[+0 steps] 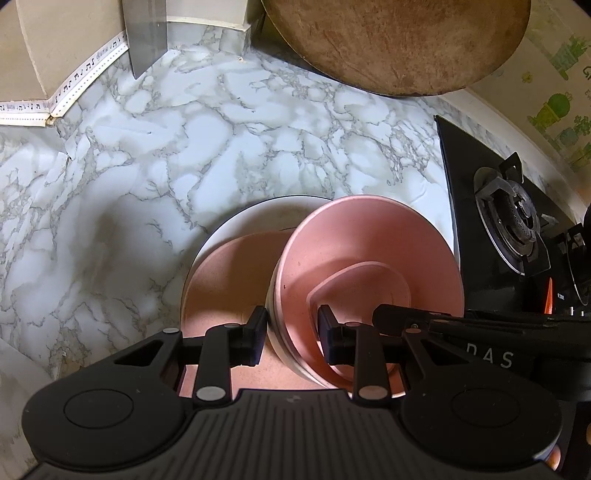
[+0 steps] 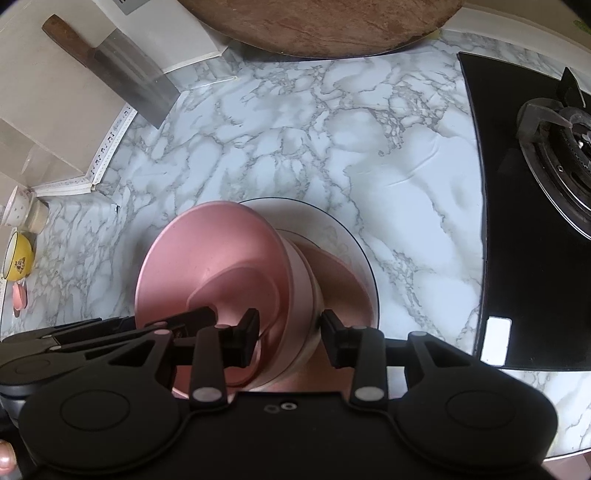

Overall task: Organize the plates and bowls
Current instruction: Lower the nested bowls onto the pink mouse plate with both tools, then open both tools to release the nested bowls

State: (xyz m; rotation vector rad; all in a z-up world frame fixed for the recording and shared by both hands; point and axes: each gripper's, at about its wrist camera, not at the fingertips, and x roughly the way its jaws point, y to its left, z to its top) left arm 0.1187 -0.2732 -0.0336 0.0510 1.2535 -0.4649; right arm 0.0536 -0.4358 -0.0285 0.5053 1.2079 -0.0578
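Note:
A stack of nested pink bowls (image 1: 369,251) (image 2: 207,251) is over a pink plate (image 1: 229,273) (image 2: 340,273), which lies on a white dark-rimmed plate (image 1: 236,221) (image 2: 332,221) on the marble counter. My left gripper (image 1: 291,338) is shut on the bowls' left wall, one pad inside and one outside. My right gripper (image 2: 290,339) is shut on the opposite wall in the same way. A finger of each gripper (image 1: 391,316) (image 2: 192,319) shows in the other's view, reaching into the bowl. I cannot tell if the bowls touch the pink plate.
A round wooden chopping board (image 1: 399,40) (image 2: 325,26) leans at the back. A cleaver (image 2: 122,74) rests against the left wall. The black gas hob (image 1: 509,229) (image 2: 535,184) lies to the right. A yellow cup (image 2: 18,254) and a white cup (image 2: 22,212) stand far left.

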